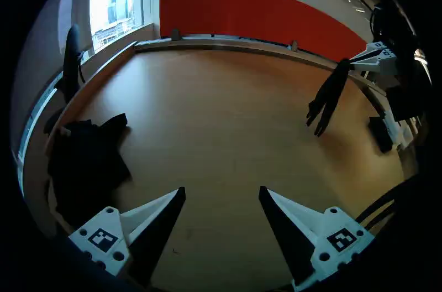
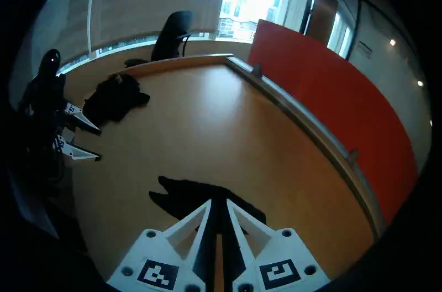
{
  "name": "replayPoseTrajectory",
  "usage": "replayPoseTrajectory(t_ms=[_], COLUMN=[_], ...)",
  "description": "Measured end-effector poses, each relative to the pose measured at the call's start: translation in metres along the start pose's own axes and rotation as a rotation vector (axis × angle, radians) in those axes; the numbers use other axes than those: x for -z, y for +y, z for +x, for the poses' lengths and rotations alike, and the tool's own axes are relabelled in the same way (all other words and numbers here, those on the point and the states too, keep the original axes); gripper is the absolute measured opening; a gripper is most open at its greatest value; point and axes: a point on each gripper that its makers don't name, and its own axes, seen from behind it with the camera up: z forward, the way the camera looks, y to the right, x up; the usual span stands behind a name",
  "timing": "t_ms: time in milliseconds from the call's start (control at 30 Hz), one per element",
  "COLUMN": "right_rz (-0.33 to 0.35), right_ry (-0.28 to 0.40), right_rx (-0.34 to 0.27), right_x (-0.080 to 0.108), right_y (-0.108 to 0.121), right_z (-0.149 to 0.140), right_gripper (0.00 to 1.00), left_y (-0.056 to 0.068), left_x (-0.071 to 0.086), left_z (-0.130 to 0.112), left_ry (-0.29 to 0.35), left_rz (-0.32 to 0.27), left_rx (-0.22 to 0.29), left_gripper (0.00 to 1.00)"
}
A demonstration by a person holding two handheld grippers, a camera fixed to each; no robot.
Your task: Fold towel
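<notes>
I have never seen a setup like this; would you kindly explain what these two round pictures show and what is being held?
There is no robot here. A person holds a two-finger gripper in each hand, and a fisheye camera rides on each one. The left gripper view looks along the left gripper, whose white fingers stand wide apart with nothing between them. The right gripper view looks along the right gripper, whose fingers are closed on a dark towel. In the left gripper view that towel hangs from it over the wooden table. A heap of dark cloth lies on the table near its edge. Behind are a red partition and an office chair.
</notes>
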Motion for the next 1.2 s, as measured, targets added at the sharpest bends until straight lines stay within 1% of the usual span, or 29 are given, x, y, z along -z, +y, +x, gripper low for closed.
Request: replayPoseTrajectory(t_ms=[300,500,700,1200], right_rz=[-0.028,-0.061,-0.108,-0.212], right_ry=[-0.005,-0.028,-0.061,-0.121], right_rx=[-0.038,-0.059,-0.077,-0.172], right_x=[0.021,0.039,0.058,0.109], right_y=[0.025,0.048,0.079,0.162], right_z=[-0.013,-0.033,-0.059,-0.125], right_gripper=[0.04,0.04,0.04,0.04], left_y=[0.003,0.004,0.006,0.017], left_x=[-0.001,-0.002,-0.003,-0.008], left_z=[0.002,0.003,0.005,0.014], left_ry=[0.0,-0.002,-0.006,-0.011], left_rz=[-0.008,-0.006,-0.001,0.011], left_rx=[-0.009,-0.01,-0.01,-0.018], left_gripper=[0.99,0.99,0.99,0.99])
